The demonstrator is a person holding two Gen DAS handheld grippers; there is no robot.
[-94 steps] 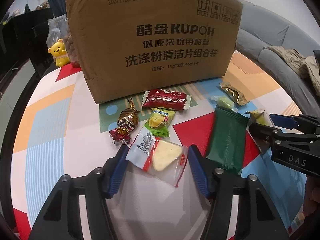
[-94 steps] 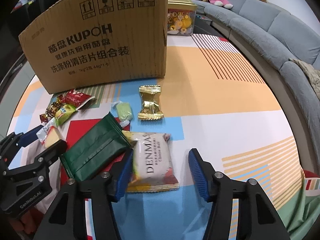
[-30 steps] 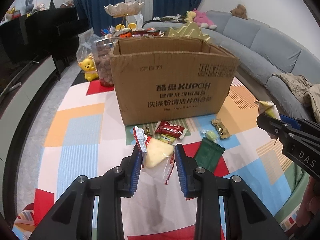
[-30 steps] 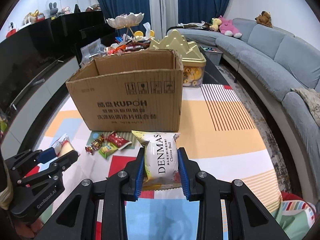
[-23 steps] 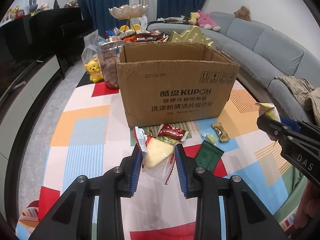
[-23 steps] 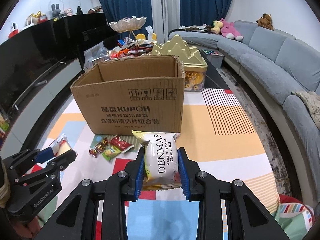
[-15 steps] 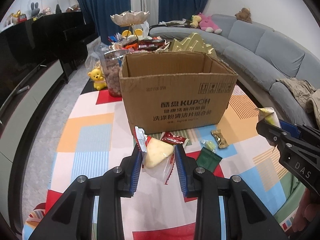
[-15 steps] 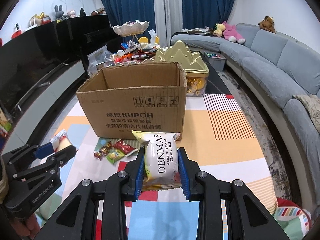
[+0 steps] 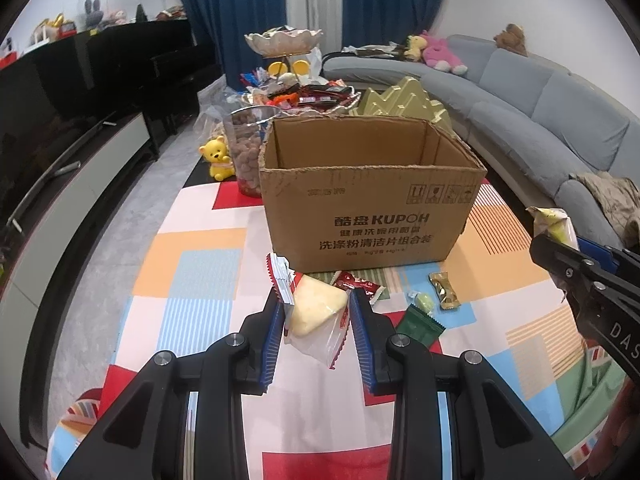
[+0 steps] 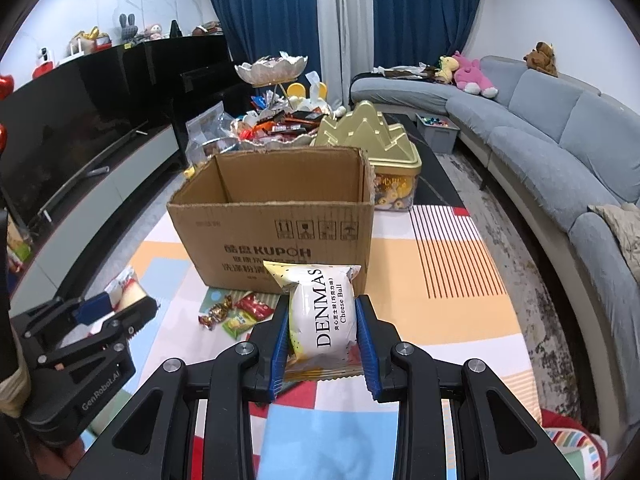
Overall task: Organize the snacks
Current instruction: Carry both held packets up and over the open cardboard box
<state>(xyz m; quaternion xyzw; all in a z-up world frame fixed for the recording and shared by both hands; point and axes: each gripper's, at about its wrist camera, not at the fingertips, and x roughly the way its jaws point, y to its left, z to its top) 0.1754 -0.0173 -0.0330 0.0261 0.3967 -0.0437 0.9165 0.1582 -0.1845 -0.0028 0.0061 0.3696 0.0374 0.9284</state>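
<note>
Fingers of both grippers clamped on snacks, both held above the bench w/ the open cardboard box just beyond. Left gripper: pads pinch a clear-wrapped wedge-shaped cake; right gripper: pads pinch a white DENMAS Cheese Ball pack.

Risks (judged): (1) the wedge is gripped through loose film, w/ the wrapper tail hanging free below the pads; a jolt could let it slide out before it is over the box. (2) Near box wall stands tall; a low approach could knock a pack against the rim, or nudge the box back toward the nut jar and gold tin behind it. (3) Both grippers heading for one opening may collide.

Orientation: Cheese Ball pack's long axis runs along the fingers, far end tilted up toward the box, printed face up. Wedge's long axis lies roughly across the pads, its red-and-white sealed end sticking up at the left. Remaining snacks lie on the bench at the box's near foot, e.g. green sachet.
</note>
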